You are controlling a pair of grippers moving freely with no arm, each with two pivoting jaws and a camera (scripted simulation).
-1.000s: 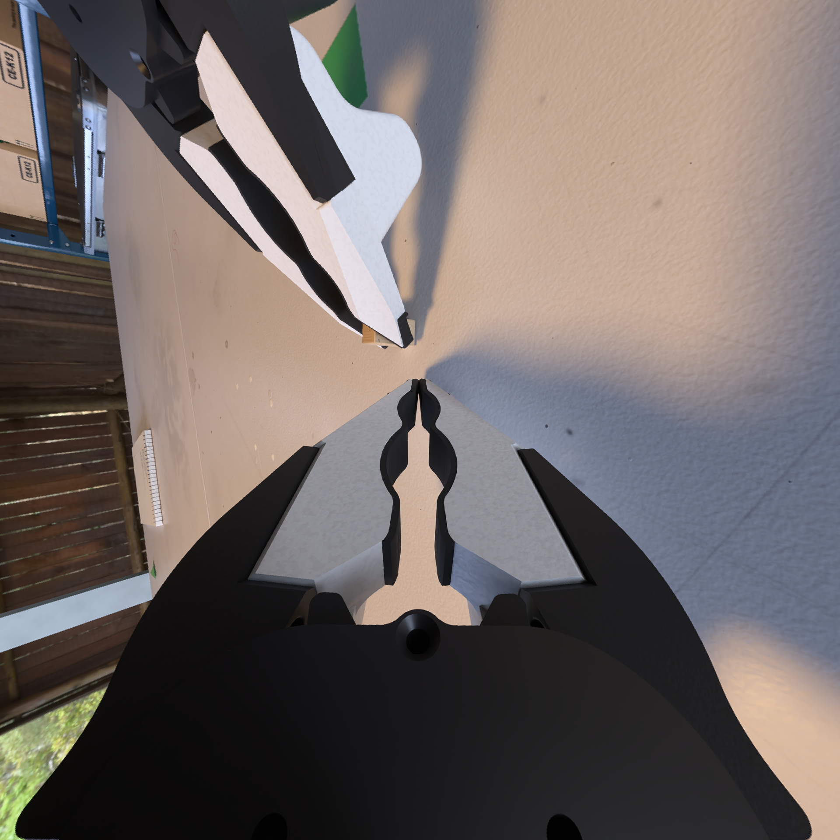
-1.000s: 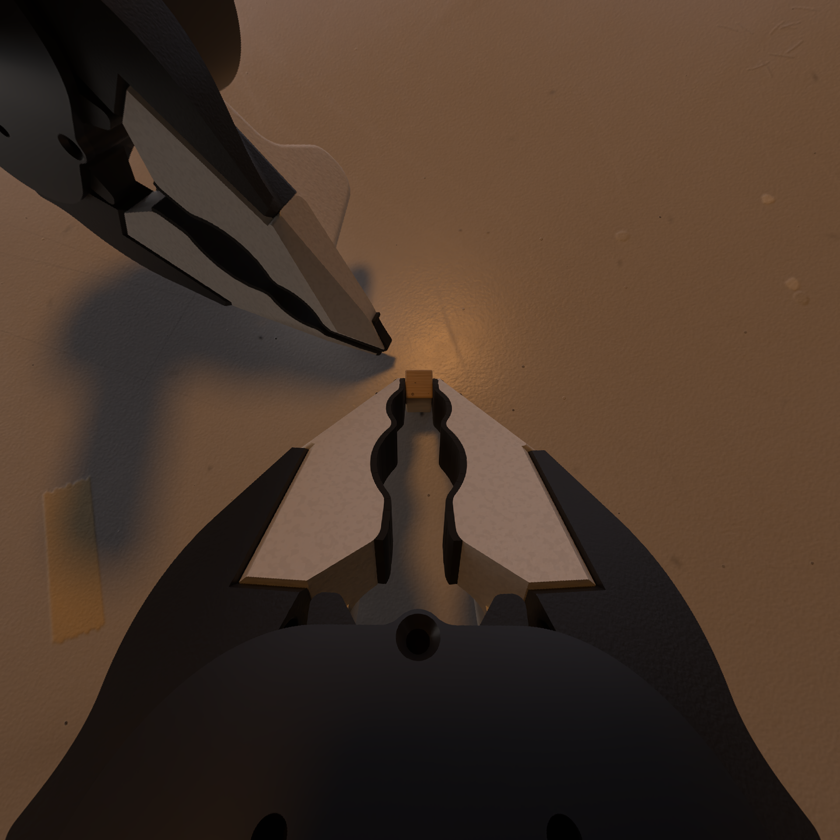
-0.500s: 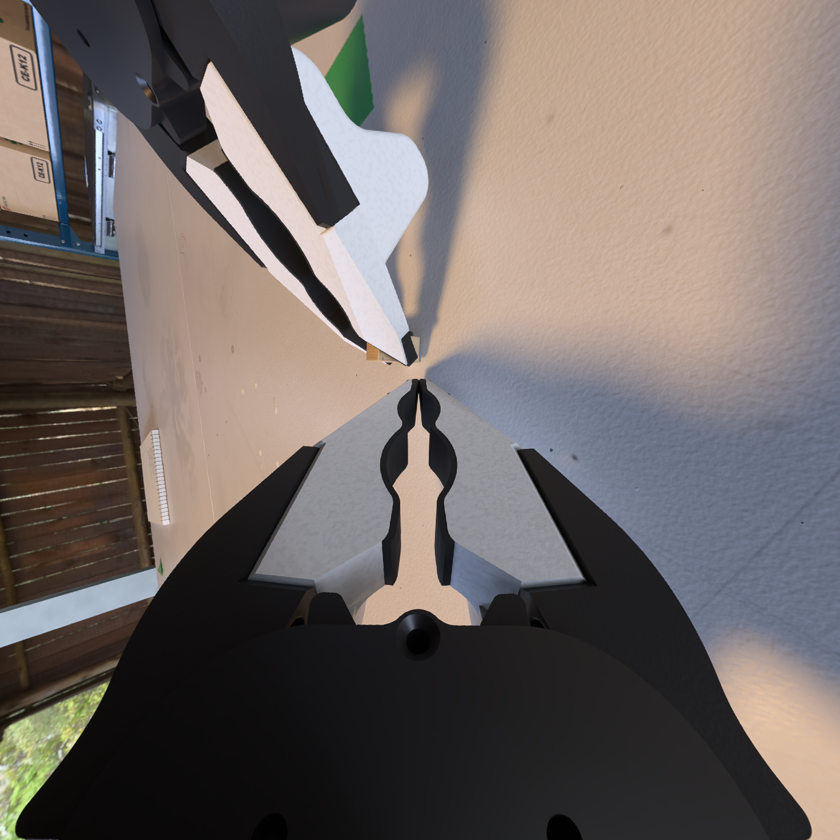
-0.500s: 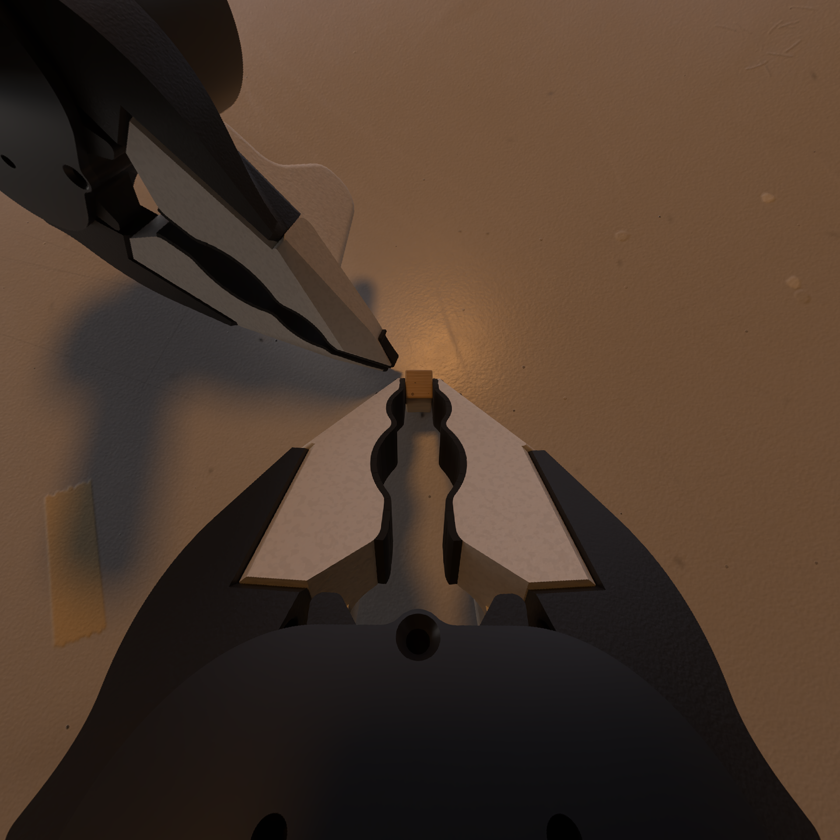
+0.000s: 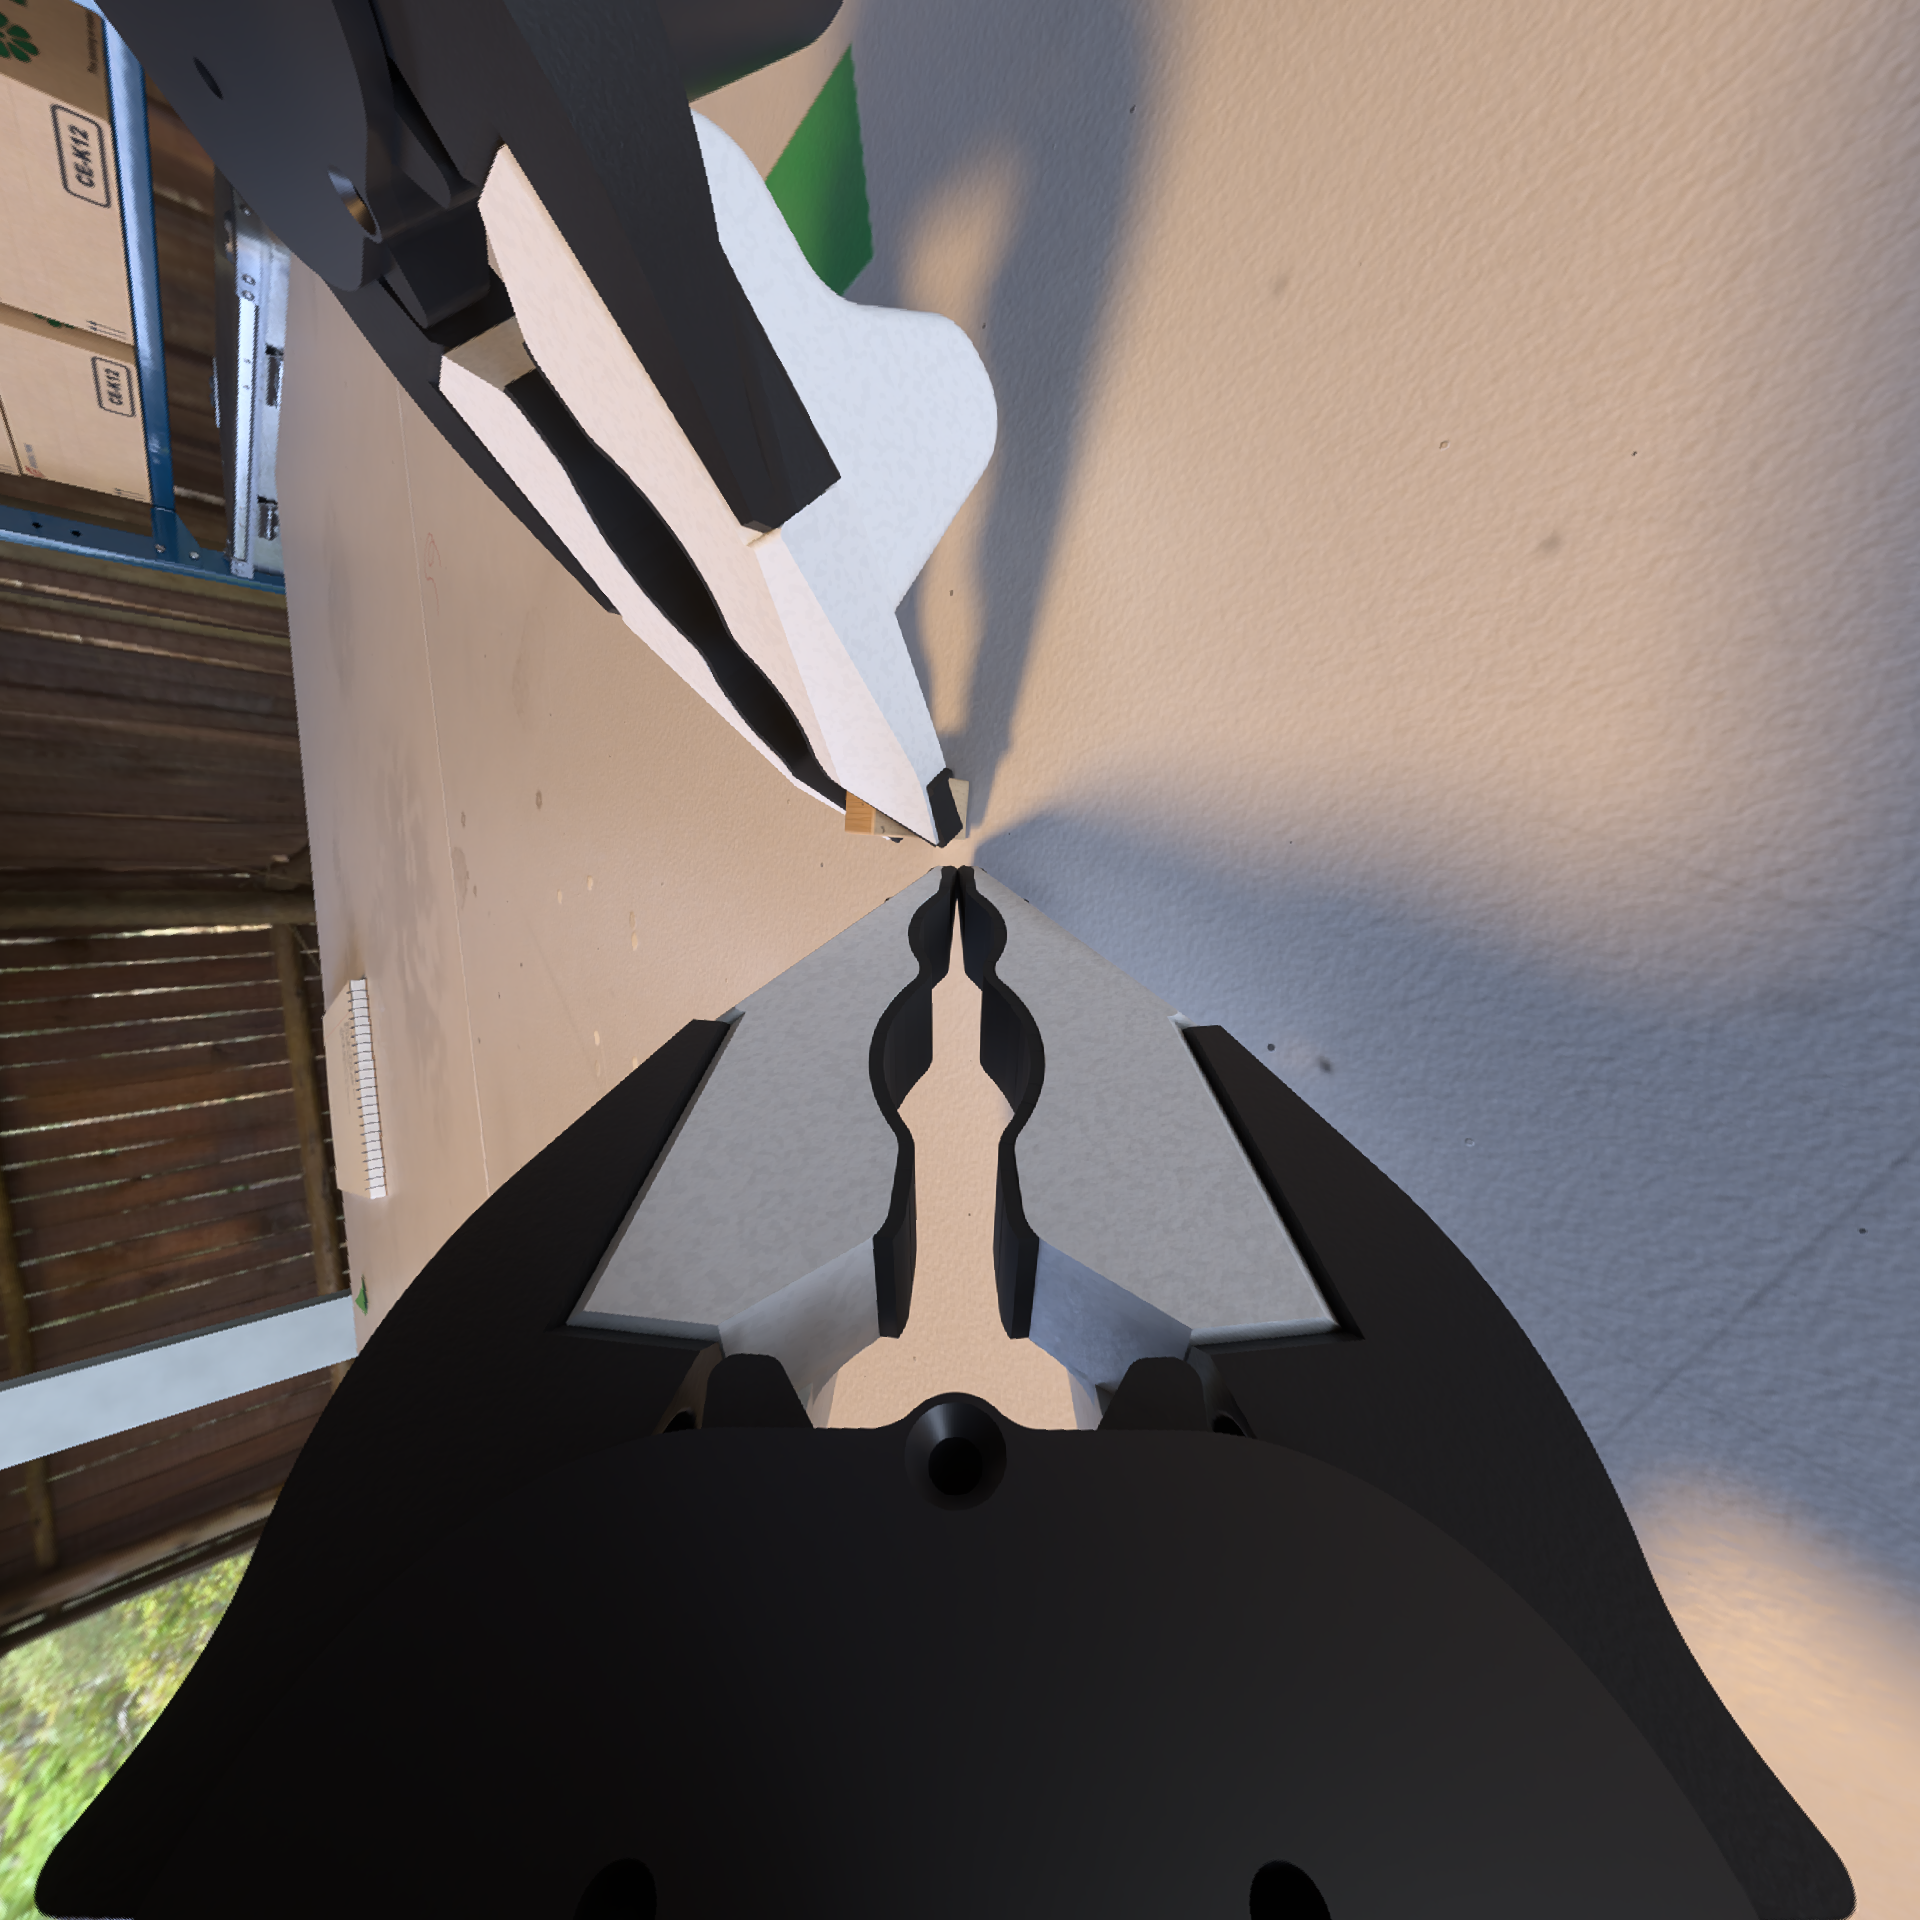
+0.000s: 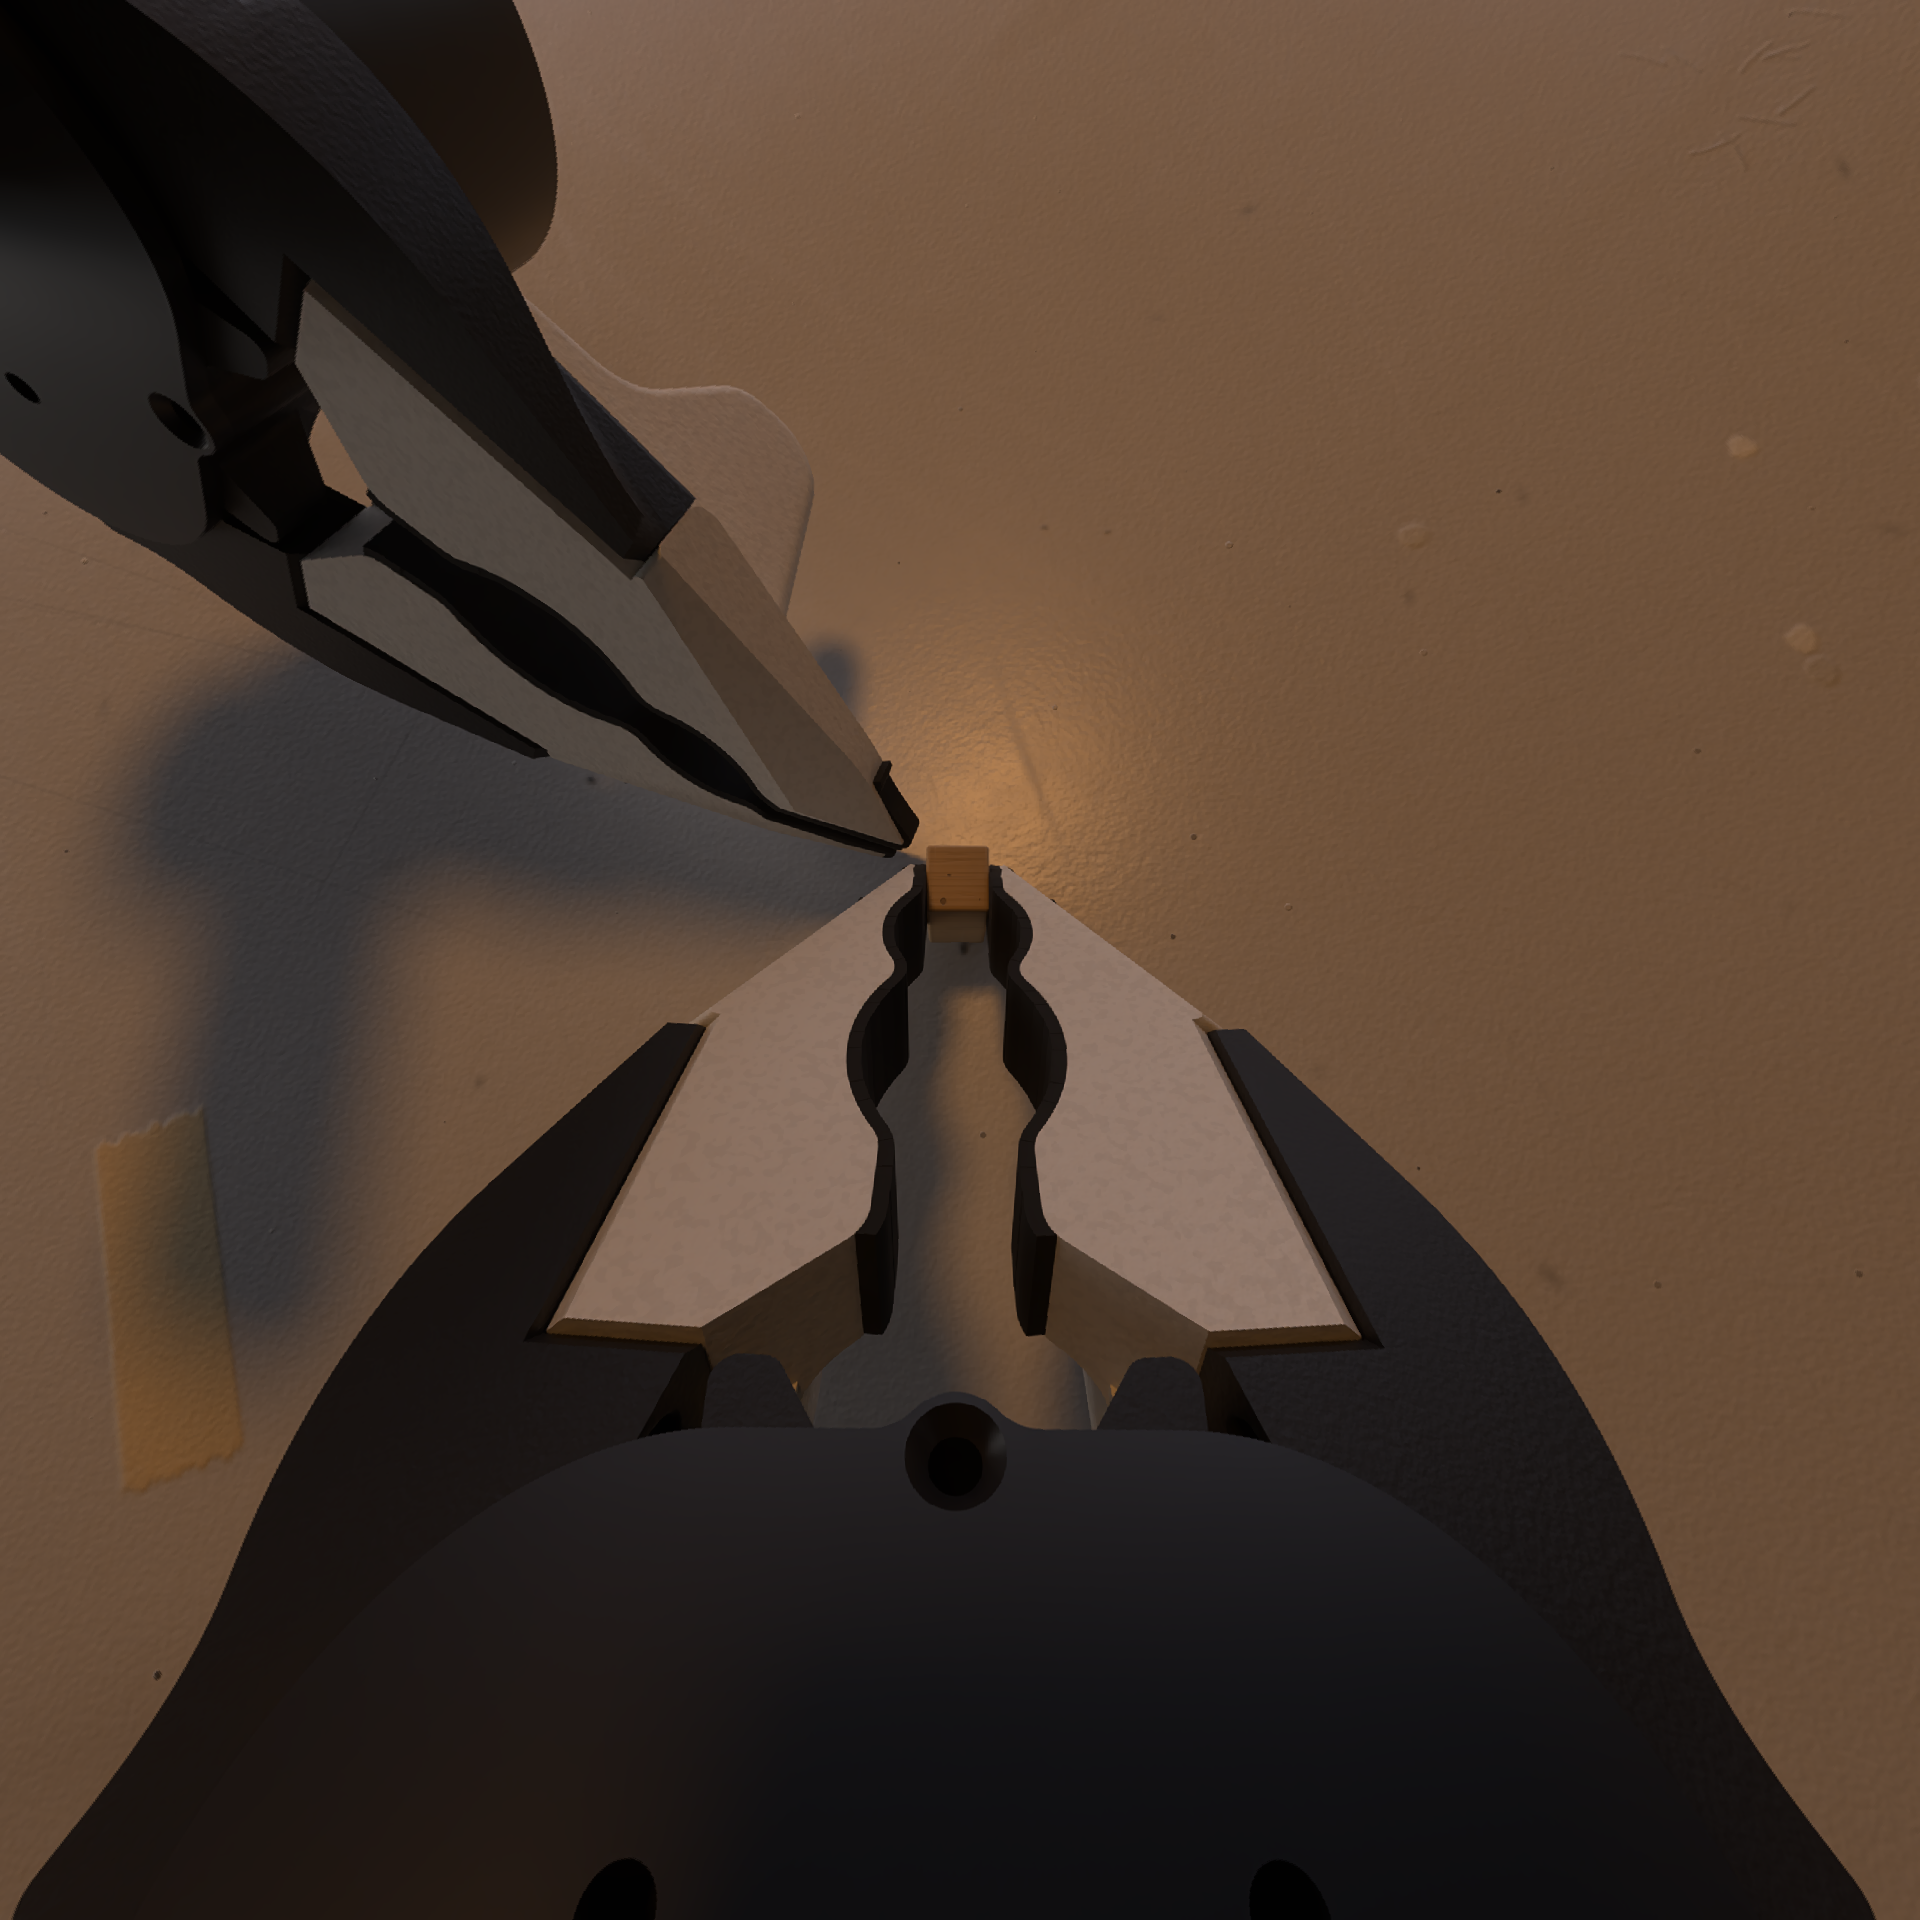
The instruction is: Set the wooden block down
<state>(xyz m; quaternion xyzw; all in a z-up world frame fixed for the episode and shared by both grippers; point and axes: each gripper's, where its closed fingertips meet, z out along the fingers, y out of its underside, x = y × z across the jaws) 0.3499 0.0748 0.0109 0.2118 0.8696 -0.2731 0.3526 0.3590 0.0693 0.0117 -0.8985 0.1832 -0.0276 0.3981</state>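
The small wooden block (image 6: 957, 876) is pinched between the fingertips of my right gripper (image 6: 957, 896), which is shut on it over the tan tabletop (image 6: 1351, 623). I cannot tell whether the block touches the table. My left gripper (image 5: 954, 881) is shut and empty. In the right wrist view it (image 6: 896, 836) comes in from the upper left, with its tips just left of the block, a small gap apart. In the left wrist view the right gripper (image 5: 920, 821) reaches in from the upper left, and the block (image 5: 860, 814) shows at its tips.
A strip of yellowish tape (image 6: 166, 1299) lies on the table at the left. A green object (image 5: 831, 177) sits behind the right gripper. A white ridged strip (image 5: 358, 1091) lies near the table edge. Cardboard boxes (image 5: 62, 208) on a blue rack stand beyond it.
My left gripper has closed in on the right gripper's tips, and its tips are now nearer the block. The right gripper still holds the block in the same place.
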